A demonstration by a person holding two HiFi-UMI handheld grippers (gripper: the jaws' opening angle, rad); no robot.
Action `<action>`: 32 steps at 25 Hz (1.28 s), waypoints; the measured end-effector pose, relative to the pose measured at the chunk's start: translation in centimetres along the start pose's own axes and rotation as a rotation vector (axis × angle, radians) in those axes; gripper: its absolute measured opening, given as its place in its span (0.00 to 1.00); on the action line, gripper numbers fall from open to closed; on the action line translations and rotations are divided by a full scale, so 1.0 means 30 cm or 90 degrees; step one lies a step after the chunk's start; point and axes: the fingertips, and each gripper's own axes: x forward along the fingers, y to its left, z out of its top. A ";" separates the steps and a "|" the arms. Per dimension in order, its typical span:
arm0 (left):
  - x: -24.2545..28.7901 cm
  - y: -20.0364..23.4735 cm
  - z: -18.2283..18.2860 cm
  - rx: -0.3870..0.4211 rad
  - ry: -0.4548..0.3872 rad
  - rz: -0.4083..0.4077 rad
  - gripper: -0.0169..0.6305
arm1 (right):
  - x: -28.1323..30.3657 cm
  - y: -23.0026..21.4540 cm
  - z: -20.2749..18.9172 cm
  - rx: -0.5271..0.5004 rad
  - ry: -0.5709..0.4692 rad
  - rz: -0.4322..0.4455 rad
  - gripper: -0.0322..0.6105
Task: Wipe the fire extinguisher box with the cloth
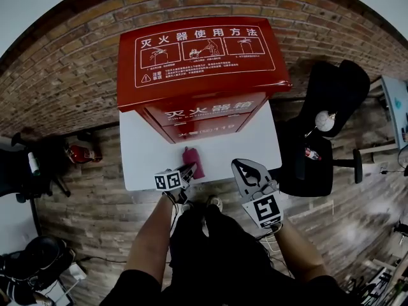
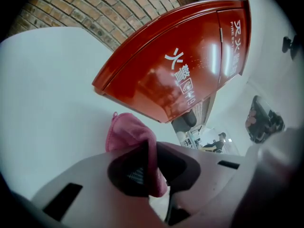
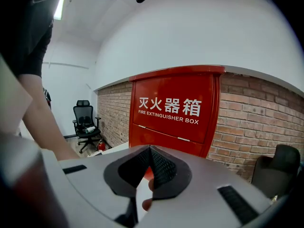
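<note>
The red fire extinguisher box [image 1: 201, 75] stands at the back of a white table [image 1: 146, 158], its lid printed with white instructions. The left gripper view shows its slanted side [image 2: 180, 65], and the right gripper view its lettered front [image 3: 173, 110]. My left gripper [image 1: 189, 169] is shut on a pink cloth [image 1: 194, 159] just in front of the box's base. The cloth [image 2: 129, 133] bunches out past that gripper's [image 2: 148, 152] closed jaws, over the table. My right gripper [image 1: 238, 164] hovers at the table's front edge, to the right of the cloth. This gripper [image 3: 150, 151] is shut and holds nothing.
A black office chair [image 1: 328, 126] with a bottle on its seat stands right of the table. A small red extinguisher [image 1: 81, 153] lies on the wooden floor at the left, by dark gear. A brick wall [image 1: 57, 75] runs behind the box. Another black chair [image 3: 85, 122] shows far left.
</note>
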 end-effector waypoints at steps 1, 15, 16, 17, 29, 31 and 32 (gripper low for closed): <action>0.003 0.009 -0.004 -0.001 0.002 0.004 0.13 | -0.001 -0.004 -0.007 0.001 0.003 -0.001 0.08; -0.007 0.149 -0.027 -0.002 0.022 0.109 0.14 | -0.013 -0.031 -0.062 0.001 0.019 -0.005 0.08; -0.006 0.150 -0.026 0.005 0.023 0.113 0.15 | -0.015 -0.033 -0.065 0.001 0.020 -0.005 0.08; -0.005 0.150 -0.025 0.015 0.025 0.117 0.15 | -0.015 -0.034 -0.069 0.001 0.022 -0.006 0.08; -0.056 0.165 0.001 0.156 0.038 0.249 0.25 | -0.016 -0.031 -0.084 0.003 0.027 -0.003 0.08; -0.073 0.161 0.012 0.195 0.038 0.274 0.25 | -0.019 -0.033 -0.084 0.002 0.026 -0.004 0.08; -0.083 0.162 0.017 0.215 0.037 0.289 0.25 | -0.020 -0.034 -0.083 0.002 0.025 -0.004 0.08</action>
